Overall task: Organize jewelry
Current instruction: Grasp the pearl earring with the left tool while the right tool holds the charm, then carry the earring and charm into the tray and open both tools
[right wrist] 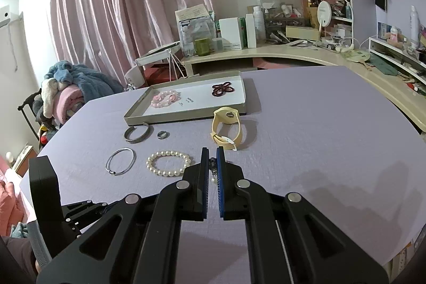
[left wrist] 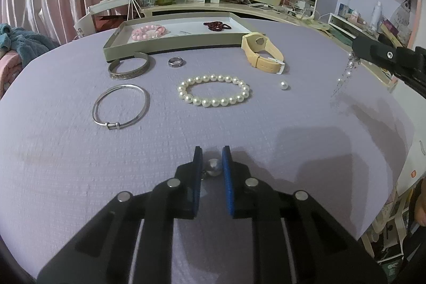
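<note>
Left hand-held gripper (left wrist: 211, 164): pads pinching a silver bead (left wrist: 214, 167) low over the purple table (left wrist: 266, 119). Right hand-held gripper (right wrist: 212, 160): pressed together on a dangling crystal-and-pearl chain (right wrist: 213, 172). Ahead of both: pearl bracelet (left wrist: 214, 90), loose pearl (left wrist: 284, 85), bangles, ring, yellow watch (left wrist: 262, 53), then the tray (left wrist: 173, 45).

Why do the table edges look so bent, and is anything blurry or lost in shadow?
Left wrist view: the fisheye lens bows the purple table and darkens the corners; the dangling chain looks smeared. Right wrist view: same bending, with the pink curtains brightly backlit and soft gripper shadows on the tabletop.
</note>
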